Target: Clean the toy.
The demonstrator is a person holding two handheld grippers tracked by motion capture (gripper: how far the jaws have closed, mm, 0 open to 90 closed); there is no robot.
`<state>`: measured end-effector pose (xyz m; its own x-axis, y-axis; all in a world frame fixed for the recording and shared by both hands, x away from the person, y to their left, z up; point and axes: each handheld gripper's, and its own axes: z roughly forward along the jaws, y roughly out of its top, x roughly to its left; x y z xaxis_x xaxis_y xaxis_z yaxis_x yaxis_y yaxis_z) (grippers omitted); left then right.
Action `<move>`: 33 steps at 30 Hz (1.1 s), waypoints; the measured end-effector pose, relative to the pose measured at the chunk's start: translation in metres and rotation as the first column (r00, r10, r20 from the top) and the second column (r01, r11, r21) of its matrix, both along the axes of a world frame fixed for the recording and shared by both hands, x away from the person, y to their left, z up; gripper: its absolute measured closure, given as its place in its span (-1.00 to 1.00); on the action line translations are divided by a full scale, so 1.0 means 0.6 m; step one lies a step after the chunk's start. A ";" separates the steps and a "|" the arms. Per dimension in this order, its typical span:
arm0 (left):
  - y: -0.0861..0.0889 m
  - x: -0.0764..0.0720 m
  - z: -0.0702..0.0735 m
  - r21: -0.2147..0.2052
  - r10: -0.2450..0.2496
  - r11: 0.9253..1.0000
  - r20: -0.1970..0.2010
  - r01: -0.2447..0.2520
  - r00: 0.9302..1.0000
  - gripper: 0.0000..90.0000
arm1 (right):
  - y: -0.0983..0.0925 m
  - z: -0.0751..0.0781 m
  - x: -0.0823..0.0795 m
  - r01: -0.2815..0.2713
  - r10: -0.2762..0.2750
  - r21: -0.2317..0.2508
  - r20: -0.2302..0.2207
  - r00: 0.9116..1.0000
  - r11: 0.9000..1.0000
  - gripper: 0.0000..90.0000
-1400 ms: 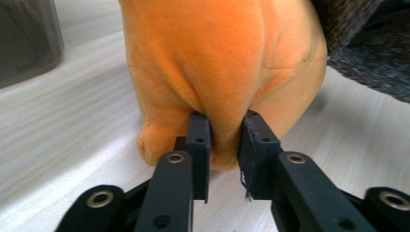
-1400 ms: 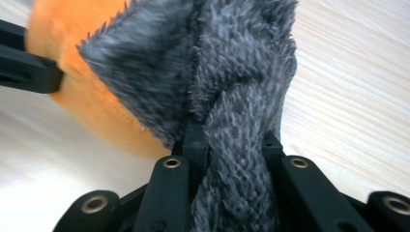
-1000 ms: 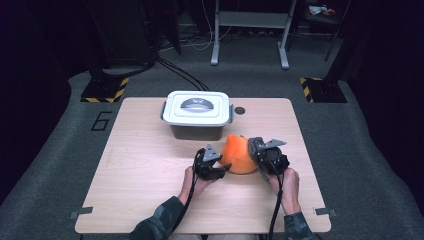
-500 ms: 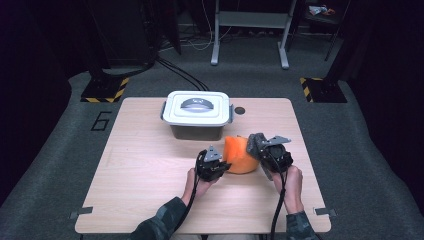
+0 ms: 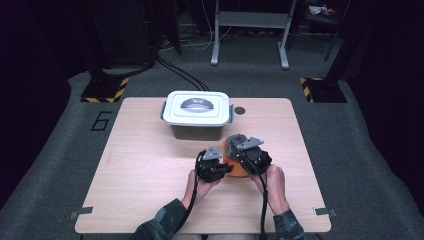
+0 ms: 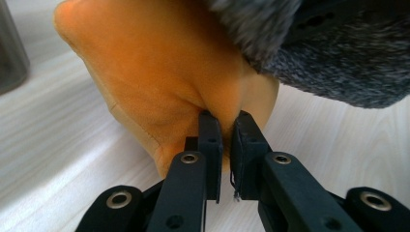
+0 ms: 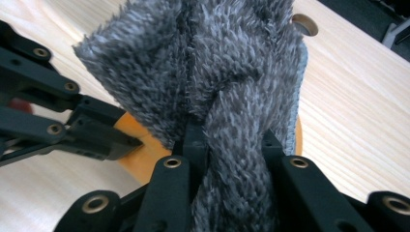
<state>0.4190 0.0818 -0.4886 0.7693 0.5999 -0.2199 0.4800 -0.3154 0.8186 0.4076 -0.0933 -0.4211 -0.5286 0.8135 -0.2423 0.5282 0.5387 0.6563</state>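
**Two thin pinches on one soft bundle**

The left claw (image 6: 223,126) is clenched on a small fold of the orange fabric (image 6: 159,77); that pinch could be lost if the pieces are pulled apart sharply. The right claw (image 7: 232,140) is clamped on the grey fleece (image 7: 203,63), apparently raised above the orange piece, which is kept low over the counter (image 5: 145,165) in front of the lidded box (image 5: 197,112). Both forearms are angled inward.

Black tongs (image 5: 227,169) with silver rivets, black cables, camouflage sleeves (image 5: 160,225)
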 end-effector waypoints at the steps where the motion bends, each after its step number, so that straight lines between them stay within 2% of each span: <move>1: 0.002 0.002 -0.003 -0.004 0.002 1.000 -0.007 -0.002 1.000 0.87 | 0.000 -0.003 0.004 -0.006 0.006 0.000 -0.002 1.000 1.000 0.65; 3: 0.005 0.003 -0.004 -0.006 0.002 1.000 -0.010 -0.002 1.000 0.86 | 0.001 -0.005 0.005 -0.002 0.002 0.006 -0.015 1.000 1.000 0.66; 8: 0.005 0.006 -0.006 -0.008 0.001 1.000 -0.005 -0.001 1.000 0.86 | -0.003 -0.007 0.007 0.013 -0.013 0.019 -0.010 1.000 1.000 0.66; 9: 0.007 0.007 -0.006 0.001 -0.006 1.000 -0.002 0.006 1.000 0.86 | -0.007 -0.007 0.008 0.014 -0.014 0.012 -0.012 1.000 1.000 0.66; 20: 0.009 0.006 -0.010 -0.012 -0.003 1.000 -0.003 0.003 1.000 0.86 | -0.055 -0.019 0.013 0.089 -0.087 0.071 -0.032 0.996 0.994 0.65; 28: 0.011 0.005 -0.013 -0.008 -0.003 1.000 0.002 0.003 1.000 0.86 | -0.095 -0.042 0.022 0.164 -0.158 0.095 -0.069 0.985 0.982 0.65; 33: 0.011 0.006 -0.015 -0.014 0.002 1.000 0.000 -0.002 1.000 0.86 | -0.118 -0.066 0.034 0.206 -0.197 0.082 -0.104 0.975 0.975 0.65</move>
